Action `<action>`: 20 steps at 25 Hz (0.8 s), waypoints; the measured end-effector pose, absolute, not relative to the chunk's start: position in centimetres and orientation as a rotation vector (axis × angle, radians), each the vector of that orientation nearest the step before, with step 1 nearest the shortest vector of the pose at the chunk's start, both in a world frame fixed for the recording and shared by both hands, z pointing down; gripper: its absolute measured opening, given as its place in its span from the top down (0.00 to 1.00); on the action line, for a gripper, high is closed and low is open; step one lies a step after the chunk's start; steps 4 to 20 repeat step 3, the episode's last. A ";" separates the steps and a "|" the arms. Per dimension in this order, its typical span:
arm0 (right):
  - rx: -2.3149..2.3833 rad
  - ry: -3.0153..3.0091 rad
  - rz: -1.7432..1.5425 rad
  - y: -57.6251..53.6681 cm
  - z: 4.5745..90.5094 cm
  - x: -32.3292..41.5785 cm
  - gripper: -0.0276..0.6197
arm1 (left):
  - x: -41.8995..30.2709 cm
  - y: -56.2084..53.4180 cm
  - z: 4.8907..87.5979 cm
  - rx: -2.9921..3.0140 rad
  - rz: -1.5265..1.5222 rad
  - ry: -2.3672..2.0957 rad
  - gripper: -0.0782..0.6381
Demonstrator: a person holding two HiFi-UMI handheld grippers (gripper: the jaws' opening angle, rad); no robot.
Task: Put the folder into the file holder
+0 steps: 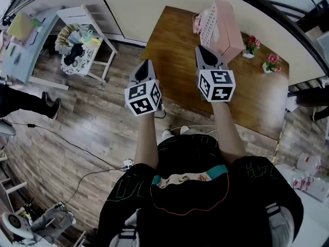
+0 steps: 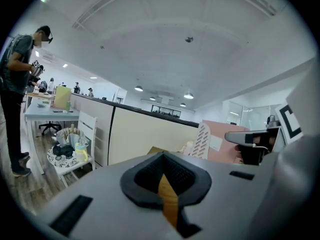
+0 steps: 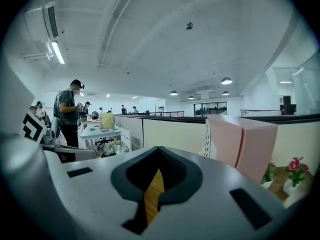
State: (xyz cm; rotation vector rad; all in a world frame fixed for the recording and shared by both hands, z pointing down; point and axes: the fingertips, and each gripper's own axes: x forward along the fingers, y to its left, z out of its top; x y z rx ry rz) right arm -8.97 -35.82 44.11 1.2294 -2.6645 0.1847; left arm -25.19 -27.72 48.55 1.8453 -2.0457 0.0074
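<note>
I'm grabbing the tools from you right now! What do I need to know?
Tools: the left tool and the right tool are both shut and empty, held near the brown wooden table.
Things: the pale slotted file holder stands at the table's far edge.
Done: the pink folder seems to stand in it already.
Left: probably nothing, as no other folder shows.
</note>
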 end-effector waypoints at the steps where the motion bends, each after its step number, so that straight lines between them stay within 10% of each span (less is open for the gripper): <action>1: 1.230 -2.664 0.181 -35.8 44.0 -9.0 0.95 | -25.2 -27.7 48.5 1.847 0.006 -2.044 0.89; 20: 1.231 -2.662 0.175 -35.6 43.9 -9.0 0.95 | -25.1 -27.7 48.4 1.850 0.003 -2.042 0.89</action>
